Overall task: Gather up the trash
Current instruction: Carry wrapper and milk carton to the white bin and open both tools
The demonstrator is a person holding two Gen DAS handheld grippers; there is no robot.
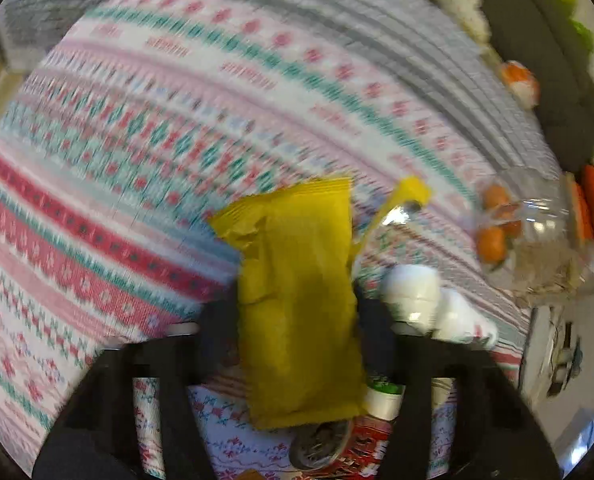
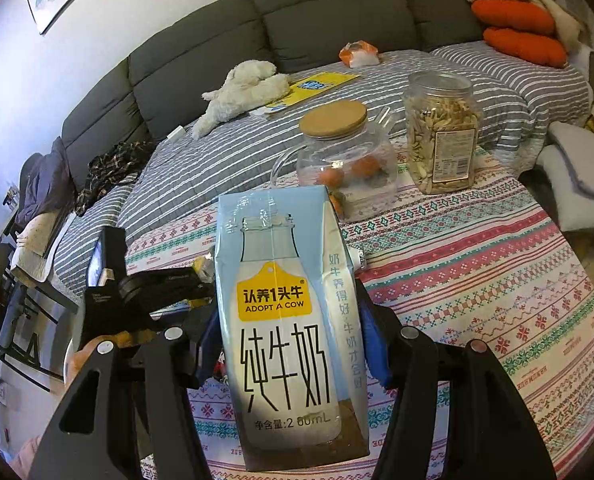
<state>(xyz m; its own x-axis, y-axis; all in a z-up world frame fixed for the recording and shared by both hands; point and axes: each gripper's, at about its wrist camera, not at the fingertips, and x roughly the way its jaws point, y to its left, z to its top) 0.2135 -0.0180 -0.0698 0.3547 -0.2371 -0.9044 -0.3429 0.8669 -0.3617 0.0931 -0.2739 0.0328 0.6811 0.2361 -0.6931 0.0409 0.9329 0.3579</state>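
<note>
In the left wrist view, which is blurred, a yellow snack packet (image 1: 297, 280) stands between the fingers of my left gripper (image 1: 297, 316), and both black pads press on its sides. A torn yellow strip (image 1: 411, 192) lies just beyond it on the patterned tablecloth (image 1: 97, 240). In the right wrist view my right gripper (image 2: 289, 344) is shut on a pale blue milk carton (image 2: 281, 320), its blue pads against both sides and the carton upright above the table. The left gripper's black body (image 2: 145, 292) shows to the left of the carton.
White crumpled objects (image 1: 413, 292), a small white cup (image 1: 385, 398) and a red can (image 1: 337, 448) lie near the left gripper. A lidded glass jar with oranges (image 2: 345, 160) and a jar of seeds (image 2: 441, 140) stand at the table's far side. Behind are a striped bed and grey sofa (image 2: 337, 20).
</note>
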